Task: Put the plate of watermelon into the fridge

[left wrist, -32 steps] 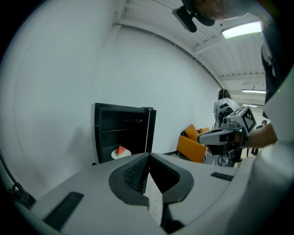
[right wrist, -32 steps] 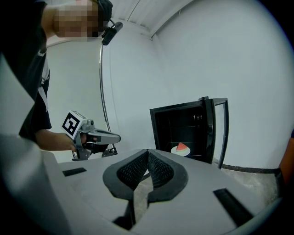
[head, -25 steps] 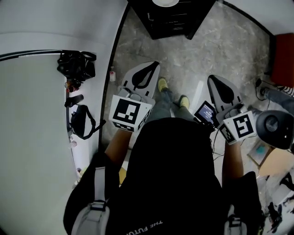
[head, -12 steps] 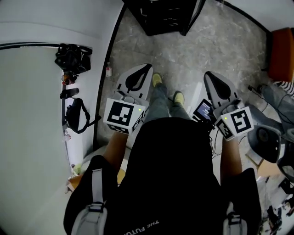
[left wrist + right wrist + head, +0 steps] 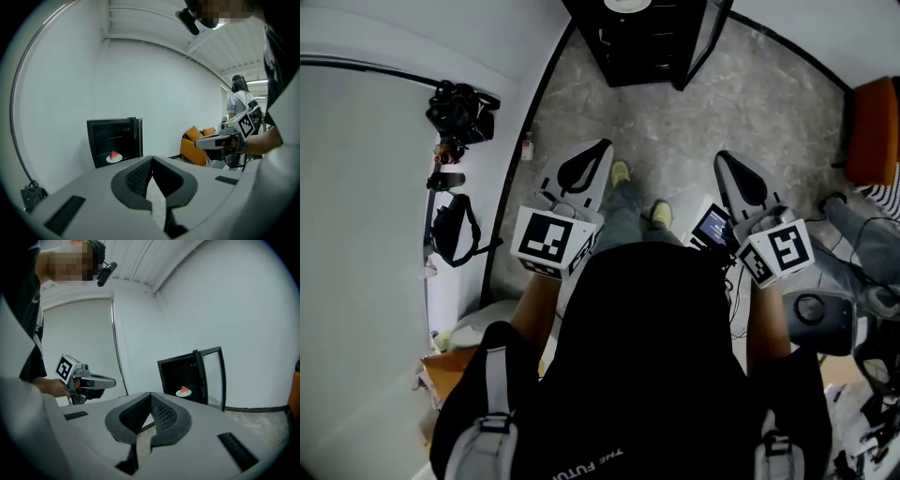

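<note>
A white plate with a red watermelon wedge (image 5: 113, 157) (image 5: 183, 391) sits on a shelf inside the black fridge (image 5: 115, 140) (image 5: 180, 378), whose glass door (image 5: 213, 376) stands open. In the head view the fridge (image 5: 652, 47) is at the top edge, and only the plate's rim (image 5: 628, 5) shows. My left gripper (image 5: 151, 160) (image 5: 598, 148) and right gripper (image 5: 151, 395) (image 5: 727, 161) are both shut and hold nothing. They are held side by side at waist height, well back from the fridge. Each shows in the other's view: the right gripper (image 5: 220, 140), the left gripper (image 5: 86, 379).
Black bags (image 5: 459, 112) hang on the white wall at the left, with a small bottle (image 5: 528, 145) on the floor below. An orange chair (image 5: 194, 147) (image 5: 867, 131) stands to the right. A person (image 5: 241, 101) stands far behind. A round stool (image 5: 816, 319) is by my right side.
The fridge and plate look smaller and farther off in both gripper views, and the grippers have swung slightly. Both stay shut and empty.
</note>
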